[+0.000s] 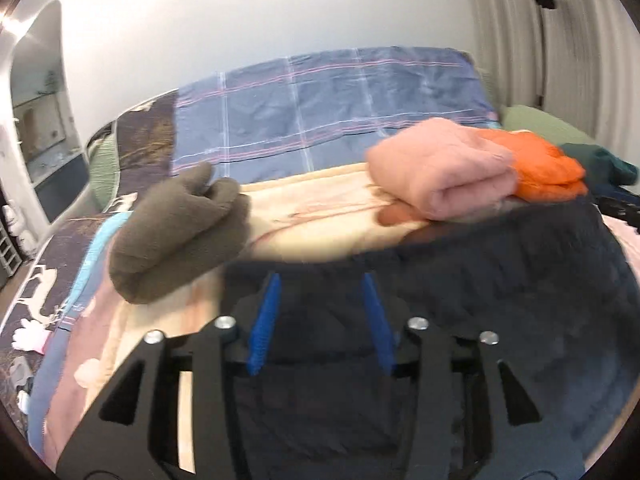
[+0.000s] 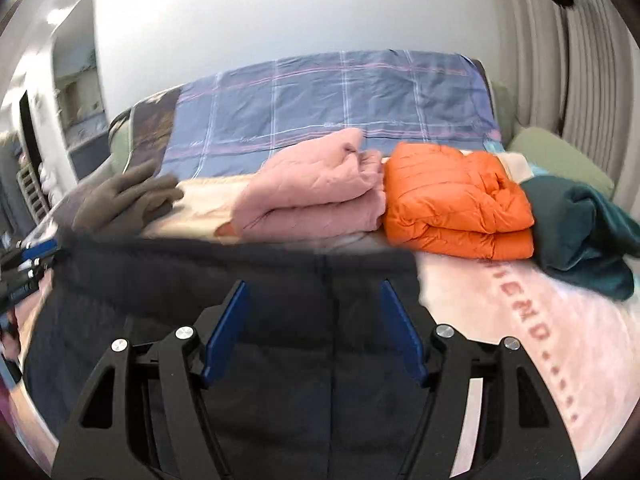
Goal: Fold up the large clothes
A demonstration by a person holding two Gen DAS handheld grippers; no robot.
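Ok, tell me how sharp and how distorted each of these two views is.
Left wrist view: strong fisheye bulge with dark corners; the dark garment and grey-brown garment are smeared by motion blur, and bright glare sits top left. Right wrist view: same bulge; the orange jacket stays fairly crisp, while the dark garment's edge and the frame's left side are blurred.

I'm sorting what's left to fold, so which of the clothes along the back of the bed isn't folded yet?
The dark teal garment at the far right, a crumpled heap. The orange puffer jacket and pink quilted garment beside it are folded.
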